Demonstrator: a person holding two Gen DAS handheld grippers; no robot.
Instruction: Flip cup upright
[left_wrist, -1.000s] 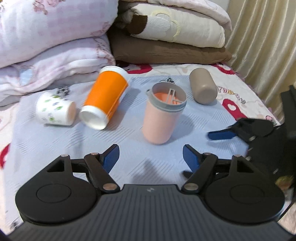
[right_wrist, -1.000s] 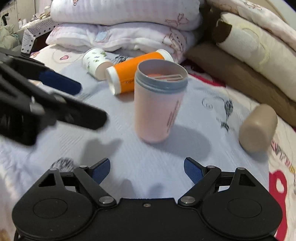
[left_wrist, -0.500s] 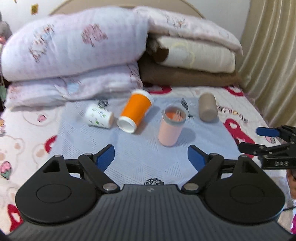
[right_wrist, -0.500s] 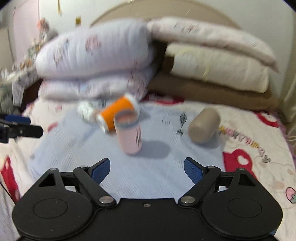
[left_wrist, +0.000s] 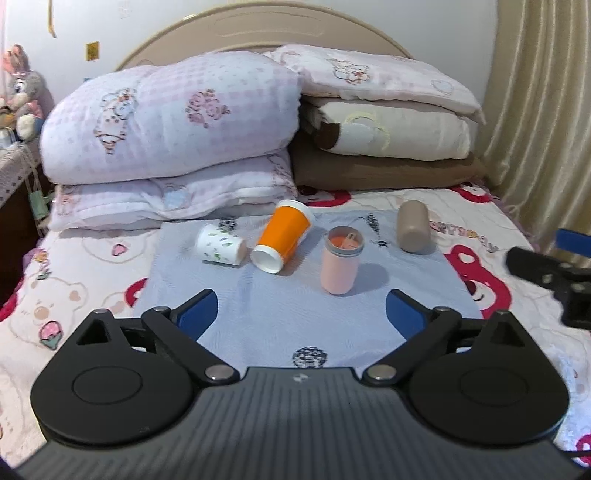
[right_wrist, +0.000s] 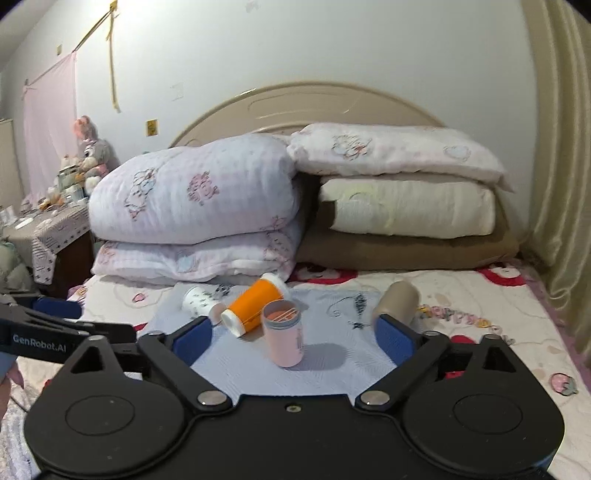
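Note:
A pink cup (left_wrist: 340, 262) with a grey rim stands upright, mouth up, on the pale blue cloth (left_wrist: 258, 314); it also shows in the right wrist view (right_wrist: 283, 334). An orange cup (left_wrist: 284, 234) (right_wrist: 255, 301), a white patterned cup (left_wrist: 221, 244) (right_wrist: 201, 301) and a beige cup (left_wrist: 413, 226) (right_wrist: 397, 301) lie on their sides. My left gripper (left_wrist: 301, 314) is open and empty, well short of the cups. My right gripper (right_wrist: 293, 338) is open and empty, also pulled back. Each gripper shows at the edge of the other's view.
Folded quilts (left_wrist: 170, 122) and stacked pillows (left_wrist: 388, 133) lie against the headboard behind the cups. A curtain (left_wrist: 543, 92) hangs on the right. A bedside table (right_wrist: 48, 229) with toys stands on the left. The cloth lies on a cartoon-print sheet (left_wrist: 55, 288).
Both grippers have drawn back and risen away from the pink cup, which now looks small and far. The cups have not moved. Both stay open.

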